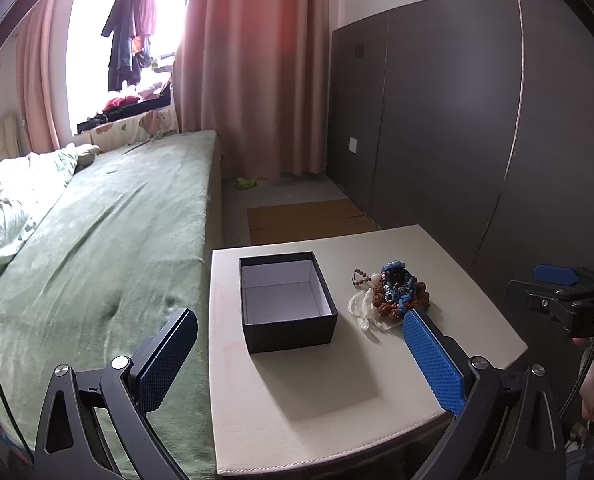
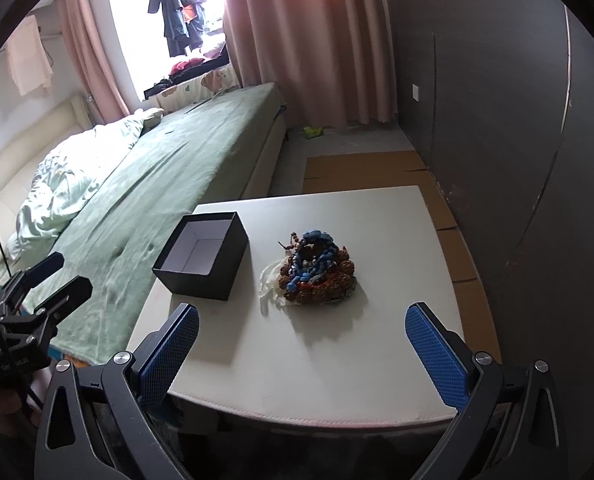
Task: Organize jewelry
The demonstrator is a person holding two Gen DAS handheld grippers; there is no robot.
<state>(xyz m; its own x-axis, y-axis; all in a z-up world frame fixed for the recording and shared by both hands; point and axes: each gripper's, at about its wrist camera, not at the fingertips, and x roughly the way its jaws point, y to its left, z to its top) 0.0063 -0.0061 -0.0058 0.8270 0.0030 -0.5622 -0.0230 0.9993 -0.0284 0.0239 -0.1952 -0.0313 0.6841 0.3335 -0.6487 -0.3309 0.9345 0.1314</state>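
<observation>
Left gripper (image 1: pixel 299 354) and right gripper (image 2: pixel 301 346): jaws spread wide, holding nothing, above the counter (image 2: pixel 337 344) near edge. Black box (image 1: pixel 287 300) empty. Jewelry pile (image 2: pixel 317 270) sits just beside it, untouched. Judging by that: nothing sorted yet, everything left.

1. The bead pile (image 2: pixel 317 270) is one tangled clump, so I can't tell how many pieces are in it.
2. In the left view, a blue finger (image 1: pixel 433 360) covers the pile's near edge.
3. The box's (image 2: pixel 201 256) near inside corner is hidden by its own wall.
</observation>
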